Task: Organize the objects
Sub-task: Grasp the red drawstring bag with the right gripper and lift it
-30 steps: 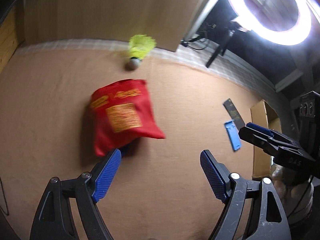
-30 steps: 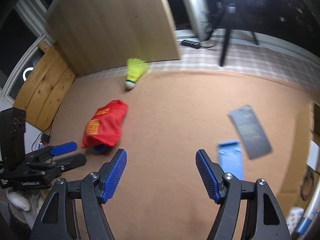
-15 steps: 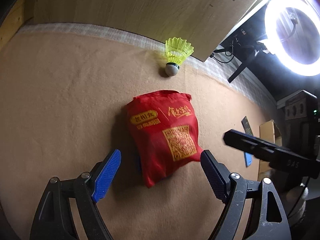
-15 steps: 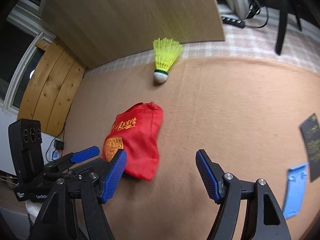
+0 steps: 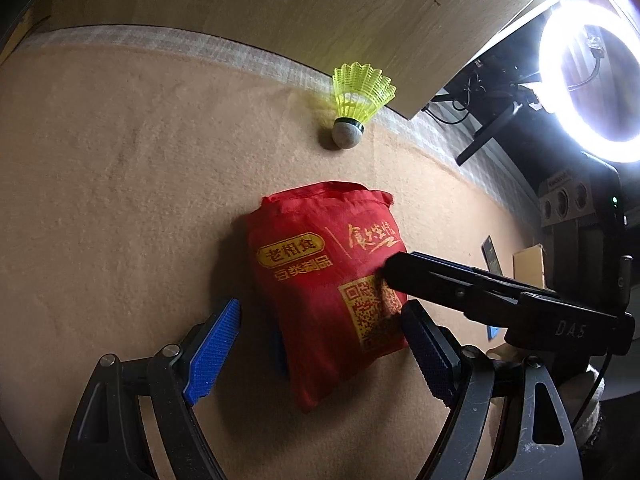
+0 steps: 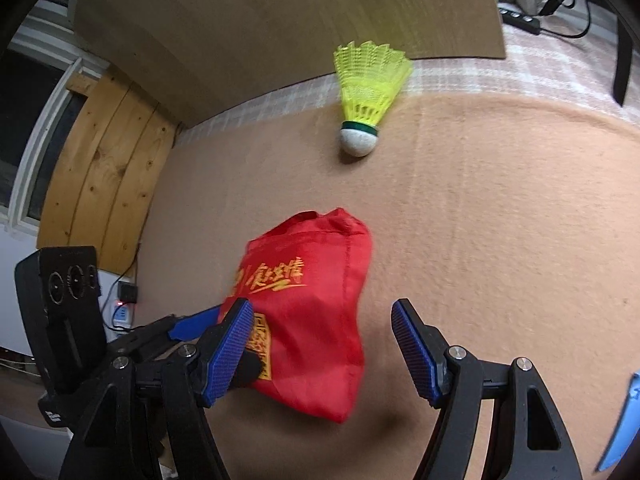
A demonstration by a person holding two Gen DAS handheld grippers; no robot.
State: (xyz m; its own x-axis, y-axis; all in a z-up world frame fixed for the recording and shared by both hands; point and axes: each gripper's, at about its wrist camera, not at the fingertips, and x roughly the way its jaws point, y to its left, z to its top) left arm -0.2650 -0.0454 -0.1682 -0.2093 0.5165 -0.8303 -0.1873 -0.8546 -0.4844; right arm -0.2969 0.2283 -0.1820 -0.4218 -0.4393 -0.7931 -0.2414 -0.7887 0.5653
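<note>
A red fabric pouch (image 5: 328, 280) with yellow print lies on the tan felt mat (image 5: 120, 200); it also shows in the right wrist view (image 6: 312, 320). My left gripper (image 5: 324, 348) is open, its blue pads on either side of the pouch's near end. My right gripper (image 6: 322, 348) is open and reaches in from the right, its fingers (image 5: 460, 284) over the pouch's right edge. A yellow shuttlecock (image 5: 354, 112) lies beyond the pouch near the mat's far edge, also in the right wrist view (image 6: 366, 96). Something blue peeks from under the pouch.
A leaning wooden board (image 5: 280, 12) stands behind the mat. A bright ring light (image 5: 588, 80) is at the right. A dark card (image 5: 491, 256) and a cardboard box (image 5: 528, 268) are far right. A light-blue flat piece (image 6: 624, 424) lies at the right.
Both grippers have moved in on the red pouch, which now lies between each pair of open fingers. The right gripper swung left, away from the blue piece and dark card.
</note>
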